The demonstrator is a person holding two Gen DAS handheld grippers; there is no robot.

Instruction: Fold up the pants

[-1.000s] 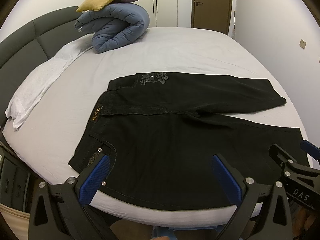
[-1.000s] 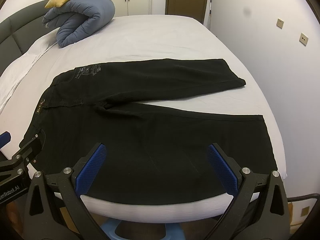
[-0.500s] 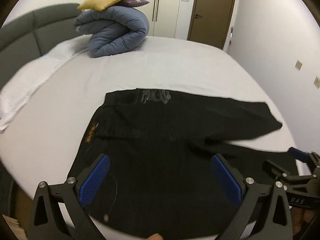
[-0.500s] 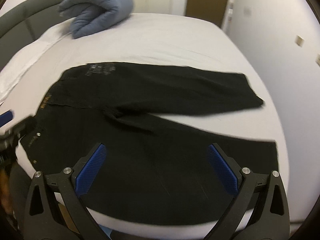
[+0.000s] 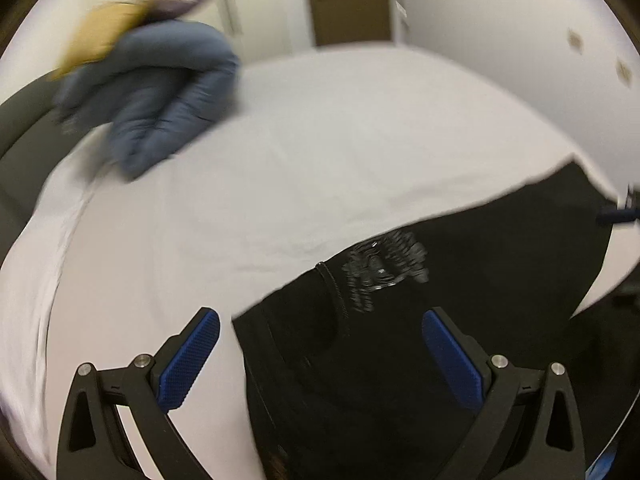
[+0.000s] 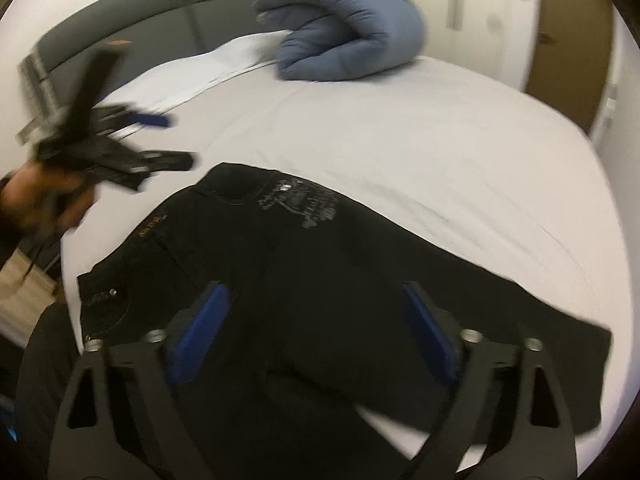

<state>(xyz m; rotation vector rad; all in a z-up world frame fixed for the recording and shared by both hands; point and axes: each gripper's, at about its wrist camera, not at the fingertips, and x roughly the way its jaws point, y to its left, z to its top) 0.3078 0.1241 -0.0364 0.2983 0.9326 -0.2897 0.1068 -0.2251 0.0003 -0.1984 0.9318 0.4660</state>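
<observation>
Big round bed (image 6: 460, 152) with a white sheet, and up by the dark headboard (image 6: 152, 12) there's a rolled blue duvet (image 6: 352, 36) with a yellow cushion (image 5: 108, 32) and a purple one stacked on top. They sit well apart from the pants, so nothing on the mattress is actually in the way. A brown door (image 5: 346, 0) and a white wall with a couple of sockets are behind the bed.

Both shots are pretty smeared. In the left wrist view the duvet and cushions are just blobs, and the lower part of the pants runs off behind the gripper frame. The silver print (image 5: 384, 268) near the waistband is readable as a print but not as words. In the right wrist view one pant leg gets cut off at the bottom right edge, and the near edge is hidden behind the fingers.

The black pants (image 6: 320, 280) are lying flat on the near side of the bed, waistband toward the left, legs running off right.

Left gripper (image 5: 320, 360): blue pads wide apart, holding nothing, hovering over the waistband corner, one pad over sheet and one over fabric. You can also spot it in the right wrist view (image 6: 168, 140), in a hand (image 6: 44, 200), blurred, above the bed's left edge. Right gripper (image 6: 316, 340): fingers spread wide too, empty, over the middle of the pants.
</observation>
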